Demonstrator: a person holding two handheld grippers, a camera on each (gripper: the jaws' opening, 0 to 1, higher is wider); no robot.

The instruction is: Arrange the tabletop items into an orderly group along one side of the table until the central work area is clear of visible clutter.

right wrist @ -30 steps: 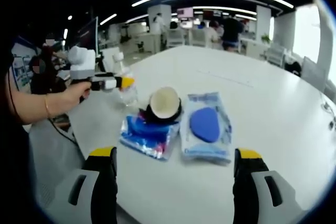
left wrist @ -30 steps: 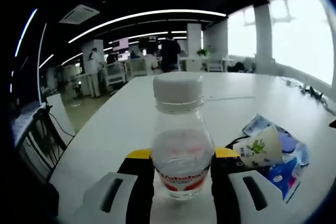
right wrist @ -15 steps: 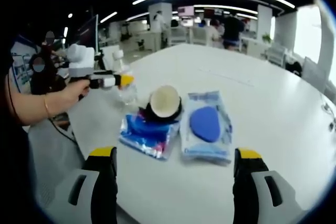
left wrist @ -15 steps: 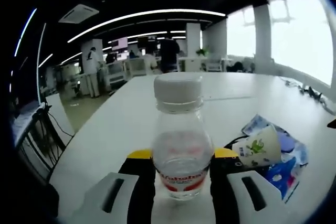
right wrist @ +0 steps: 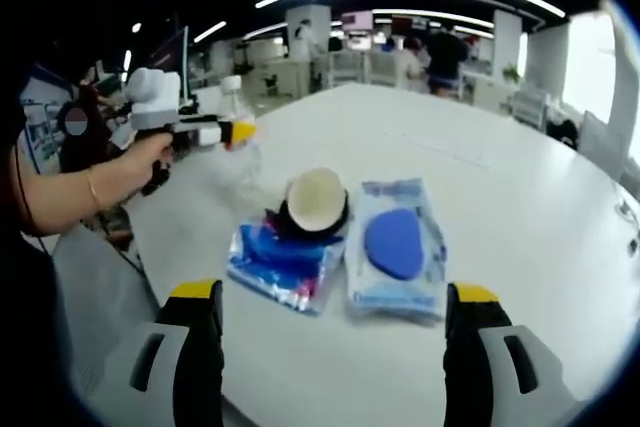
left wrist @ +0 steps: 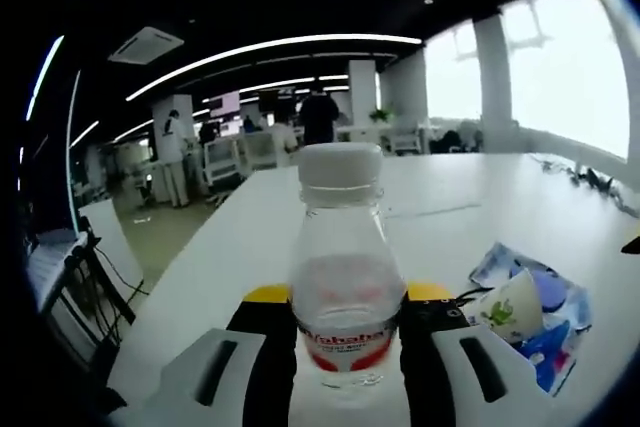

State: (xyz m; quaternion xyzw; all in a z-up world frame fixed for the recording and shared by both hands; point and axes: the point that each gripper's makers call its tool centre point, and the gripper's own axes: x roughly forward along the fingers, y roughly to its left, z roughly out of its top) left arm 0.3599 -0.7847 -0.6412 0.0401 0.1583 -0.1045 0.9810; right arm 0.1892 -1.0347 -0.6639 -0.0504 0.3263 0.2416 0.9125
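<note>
Item 1. Your left gripper (left wrist: 345,332): both fingers clamped on the lower body of a clear plastic bottle (left wrist: 344,277) with a white cap and red label. The bottle stands upright between the fingertips. In the right gripper view your left hand (right wrist: 150,162) holds this gripper level, forearm reaching in from the left edge, bottle raised above the near-left part of the white table (right wrist: 520,197).

Item 2. Right of the left fingers: a paper cup (left wrist: 508,304) lying on its side, mouth turned away, resting on blue plastic packets (left wrist: 545,317).

Item 3. Your right gripper (right wrist: 335,347): fingers wide apart, nothing between them, held above the near table edge.

Item 4. Ahead of the right fingers: two blue packets side by side, the left packet (right wrist: 285,259) with the cup (right wrist: 316,199) on its far end, the right packet (right wrist: 397,245) just beside it.

Item 5. Beyond: open office, people standing at distant desks.
</note>
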